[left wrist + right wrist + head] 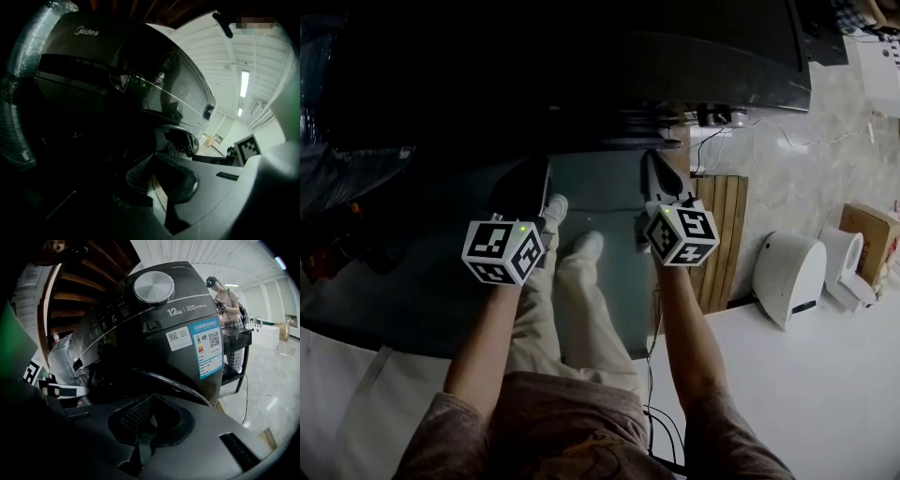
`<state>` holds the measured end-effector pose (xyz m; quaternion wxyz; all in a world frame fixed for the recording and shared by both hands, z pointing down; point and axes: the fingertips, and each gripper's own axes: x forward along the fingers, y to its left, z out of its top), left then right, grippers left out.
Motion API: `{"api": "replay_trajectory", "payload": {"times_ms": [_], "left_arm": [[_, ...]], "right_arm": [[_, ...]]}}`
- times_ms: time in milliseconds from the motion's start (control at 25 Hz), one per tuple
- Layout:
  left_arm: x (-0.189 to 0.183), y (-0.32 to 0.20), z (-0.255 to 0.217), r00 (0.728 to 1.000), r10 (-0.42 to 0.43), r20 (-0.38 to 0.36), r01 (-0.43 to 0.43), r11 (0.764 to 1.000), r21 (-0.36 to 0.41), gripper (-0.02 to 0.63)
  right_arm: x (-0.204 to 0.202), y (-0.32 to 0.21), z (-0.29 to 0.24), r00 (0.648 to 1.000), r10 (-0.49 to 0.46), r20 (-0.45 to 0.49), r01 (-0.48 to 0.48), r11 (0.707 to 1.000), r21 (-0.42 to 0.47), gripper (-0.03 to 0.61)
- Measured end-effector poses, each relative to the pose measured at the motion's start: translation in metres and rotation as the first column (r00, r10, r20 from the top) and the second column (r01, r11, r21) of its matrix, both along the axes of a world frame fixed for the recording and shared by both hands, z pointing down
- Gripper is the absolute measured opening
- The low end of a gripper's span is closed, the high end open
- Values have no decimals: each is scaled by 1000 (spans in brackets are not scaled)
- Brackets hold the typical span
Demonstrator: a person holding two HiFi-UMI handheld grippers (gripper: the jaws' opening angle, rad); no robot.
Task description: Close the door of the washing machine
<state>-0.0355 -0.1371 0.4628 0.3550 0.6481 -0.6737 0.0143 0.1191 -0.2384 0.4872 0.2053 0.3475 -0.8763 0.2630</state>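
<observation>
The washing machine (140, 345) stands straight ahead of both tongs, and its door (178, 383) shows as a dark round front with a curved rim just beyond the right tongs (151, 403). It is too dark to tell whether the door is shut or ajar, or whether either tongs touches it.

The right tongs are closed tip to tip with nothing between them. The left tongs (152, 168) are likewise drawn together and empty, pointing at the dark front.

The right gripper view alone shows the silver knob (153, 287) and the blue energy label (206, 352). Only the left gripper view shows the Midea logo (87, 32). The head view shows the machine as a black mass above both marker cubes, with a wooden pallet (724, 234) beside it.
</observation>
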Motion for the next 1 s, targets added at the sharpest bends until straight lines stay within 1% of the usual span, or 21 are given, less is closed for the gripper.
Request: {"api": "replay_trajectory", "payload": {"times_ms": [160,400,600,720,880,1000], "left_arm": [[-2,0,0,1000,-13,-4,13,1000,0,0],[-2,-2,0,1000,-24,-4,24,1000,-6,0],[-3,-5,0,999,-49,-13,49,999,0,0],[-2,-4,1,998,-61,-9,61,998,-8,0],[-1,-5,2,999,-50,-2,50,999,-19,2],[-2,-6,-6,999,-50,-4,50,999,-9,2]], "right_arm": [[-2,0,0,998,-61,-16,61,998,0,-8],[-3,-5,0,999,-40,2,40,999,-15,-8],[-6,-8,0,998,-61,27,62,998,-25,-8],[-5,-8,0,995,-95,7,95,995,-20,-8],[-7,-9,-7,997,-73,-27,72,997,-23,-8],[-14,-4,-21,995,-100,-7,100,995,-7,-8]]}}
